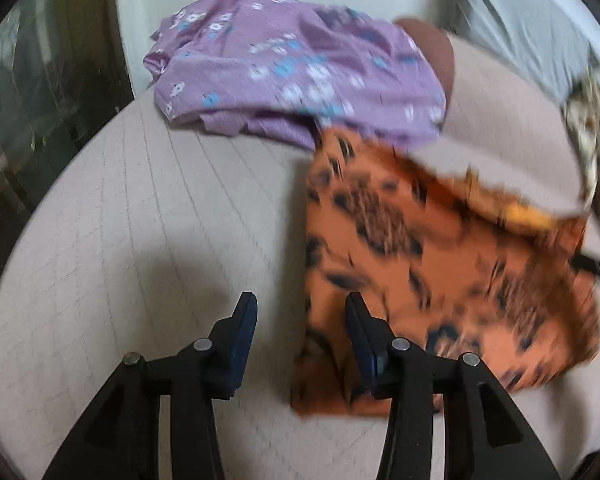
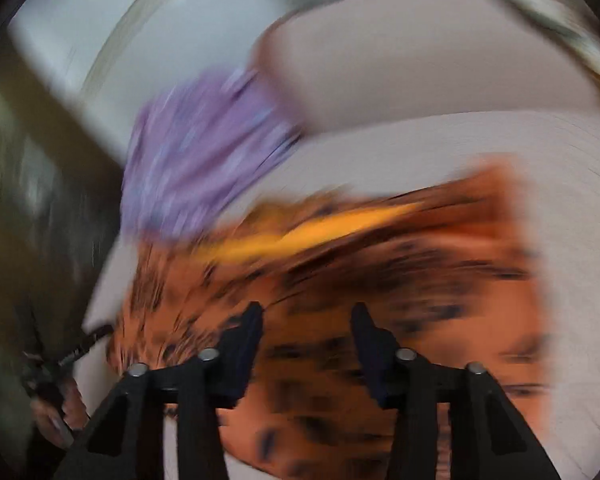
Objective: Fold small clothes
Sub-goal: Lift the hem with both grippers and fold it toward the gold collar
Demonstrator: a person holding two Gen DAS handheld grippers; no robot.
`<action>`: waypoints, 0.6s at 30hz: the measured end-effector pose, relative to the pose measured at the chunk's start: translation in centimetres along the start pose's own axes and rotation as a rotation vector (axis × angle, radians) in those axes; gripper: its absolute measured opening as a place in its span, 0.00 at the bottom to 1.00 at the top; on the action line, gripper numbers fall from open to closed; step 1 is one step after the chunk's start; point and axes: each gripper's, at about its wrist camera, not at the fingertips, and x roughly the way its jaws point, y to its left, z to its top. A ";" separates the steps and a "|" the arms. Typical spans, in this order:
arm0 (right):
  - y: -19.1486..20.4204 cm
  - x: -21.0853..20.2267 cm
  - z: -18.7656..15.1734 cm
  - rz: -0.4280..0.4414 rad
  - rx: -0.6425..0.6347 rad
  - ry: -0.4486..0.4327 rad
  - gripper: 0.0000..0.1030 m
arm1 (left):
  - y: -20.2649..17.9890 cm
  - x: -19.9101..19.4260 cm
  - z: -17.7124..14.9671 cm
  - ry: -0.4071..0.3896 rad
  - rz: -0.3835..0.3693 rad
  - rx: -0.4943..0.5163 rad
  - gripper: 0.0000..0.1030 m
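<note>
Both the left gripper (image 1: 302, 312) and the right gripper (image 2: 306, 322) are wide apart and hold nothing; the orange dark-patterned cloth (image 1: 420, 264) lies flat just ahead of them, probably for folding.

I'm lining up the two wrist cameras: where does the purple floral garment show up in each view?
Left wrist: the purple floral garment lies upper centre, crumpled, beyond the orange patterned garment.
Right wrist: the same garment, heavily blurred, sits left of centre, above the orange one.
Shared landmark: the orange patterned garment, on the pale quilted surface in both views.
</note>
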 end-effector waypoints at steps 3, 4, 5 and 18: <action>6.1 7.0 0.9 -0.055 -0.145 0.114 0.38 | -0.4 1.5 -0.3 0.038 0.043 0.021 0.48; 6.9 8.9 1.3 -0.089 -0.155 0.133 0.38 | -0.3 2.2 0.3 0.052 0.046 0.017 0.50; 7.4 11.6 2.6 -0.150 -0.150 0.126 0.37 | -0.1 2.6 0.6 0.061 0.054 0.019 0.54; -4.6 -2.5 0.5 -0.185 0.097 -0.157 0.39 | -2.7 0.1 -0.6 -0.031 0.157 0.122 0.70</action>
